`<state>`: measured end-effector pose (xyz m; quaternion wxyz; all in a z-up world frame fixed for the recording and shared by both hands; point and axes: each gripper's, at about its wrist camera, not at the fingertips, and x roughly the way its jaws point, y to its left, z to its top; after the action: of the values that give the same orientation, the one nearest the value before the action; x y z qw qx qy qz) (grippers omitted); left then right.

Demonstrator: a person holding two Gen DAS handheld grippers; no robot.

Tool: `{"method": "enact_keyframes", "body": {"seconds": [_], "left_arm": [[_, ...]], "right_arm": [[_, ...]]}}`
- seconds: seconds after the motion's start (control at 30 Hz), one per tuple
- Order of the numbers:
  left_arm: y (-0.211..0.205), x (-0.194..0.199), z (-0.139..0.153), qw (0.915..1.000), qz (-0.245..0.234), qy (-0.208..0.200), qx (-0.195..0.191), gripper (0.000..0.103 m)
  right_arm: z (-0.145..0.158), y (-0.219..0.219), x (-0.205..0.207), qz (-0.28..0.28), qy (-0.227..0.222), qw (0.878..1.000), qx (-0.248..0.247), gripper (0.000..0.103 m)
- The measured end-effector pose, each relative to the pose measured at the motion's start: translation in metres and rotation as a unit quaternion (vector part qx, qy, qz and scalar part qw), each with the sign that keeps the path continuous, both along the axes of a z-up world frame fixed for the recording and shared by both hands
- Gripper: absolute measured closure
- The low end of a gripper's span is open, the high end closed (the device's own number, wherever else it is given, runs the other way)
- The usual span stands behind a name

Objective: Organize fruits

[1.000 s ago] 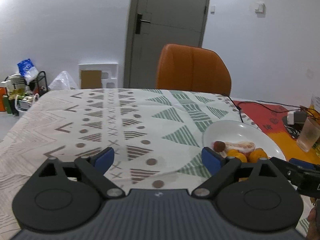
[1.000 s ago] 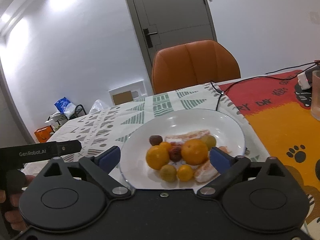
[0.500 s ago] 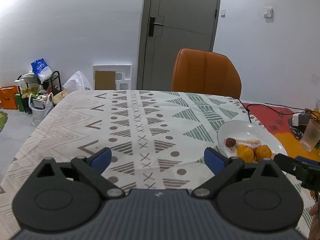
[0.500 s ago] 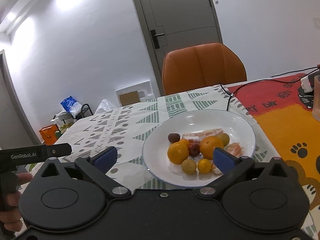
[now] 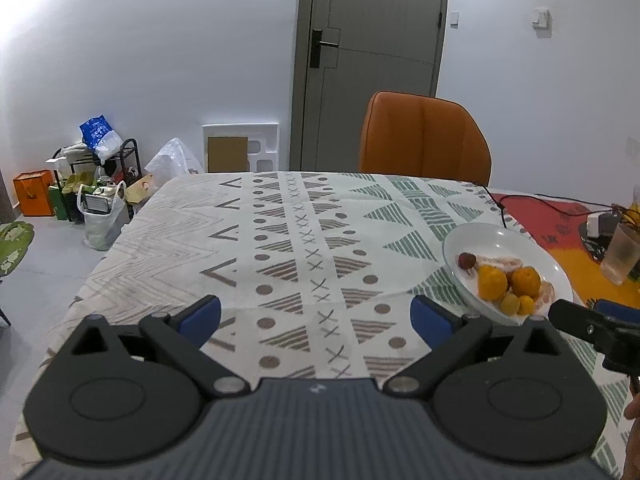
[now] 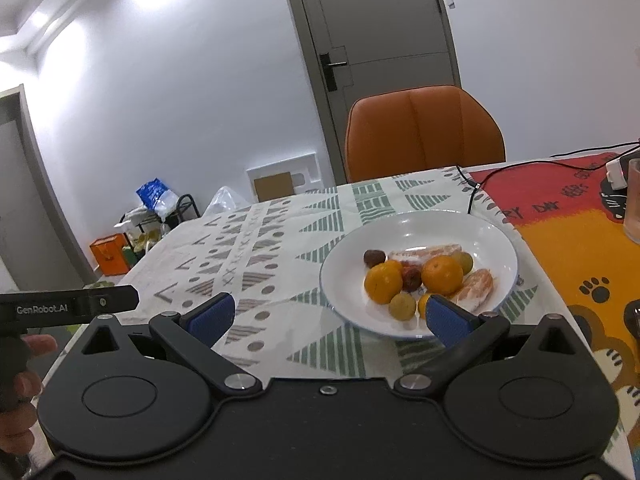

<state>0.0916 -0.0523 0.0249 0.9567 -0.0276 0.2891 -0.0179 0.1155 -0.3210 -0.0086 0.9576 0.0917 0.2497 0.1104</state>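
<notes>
On the patterned tablecloth (image 5: pixel 304 240) sits a white plate (image 6: pixel 496 240) piled with oranges (image 6: pixel 442 275) and small fruits, while left gripper (image 5: pixel 316 316) and right gripper (image 6: pixel 328 314) hover spread wide, holding nothing.

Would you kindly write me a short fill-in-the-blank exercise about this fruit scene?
1. The mixed fruits lie on a round white ____.
2. Both the left gripper and the right gripper have their jaws ____.
3. Behind the patterned tablecloth stands a padded chair coloured ____.

Missing words: plate; open; orange
</notes>
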Motion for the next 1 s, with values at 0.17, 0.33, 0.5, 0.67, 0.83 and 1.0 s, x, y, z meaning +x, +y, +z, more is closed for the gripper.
{"method": "enact_keyframes", "body": {"seconds": [0.17,0.33,0.5,0.67,0.83,1.0], "left_arm": [[0.002,-0.016,0.0,1.0,0.0,0.006,0.006,0.002],[0.005,-0.034,0.003,1.0,0.002,0.002,0.006,0.002],[0.008,-0.053,0.008,0.9999,0.005,-0.003,0.008,0.002],[0.012,-0.074,0.012,0.9999,0.01,-0.01,0.005,0.002],[0.015,-0.094,0.016,0.9997,0.013,-0.02,0.005,0.002],[0.018,-0.115,0.018,0.9995,0.012,-0.028,0.004,0.002]], "right_arm": [[0.002,0.003,-0.012,0.005,0.002,1.0,0.0,0.0],[0.005,0.005,-0.026,0.012,-0.002,1.0,0.0,0.0],[0.013,0.01,-0.04,0.024,-0.008,1.0,-0.012,0.0],[0.023,0.013,-0.062,0.037,-0.028,0.999,-0.016,0.0],[0.031,0.013,-0.081,0.037,-0.043,0.998,-0.019,0.0],[0.035,0.015,-0.099,0.045,-0.052,0.997,-0.023,0.0]]}}
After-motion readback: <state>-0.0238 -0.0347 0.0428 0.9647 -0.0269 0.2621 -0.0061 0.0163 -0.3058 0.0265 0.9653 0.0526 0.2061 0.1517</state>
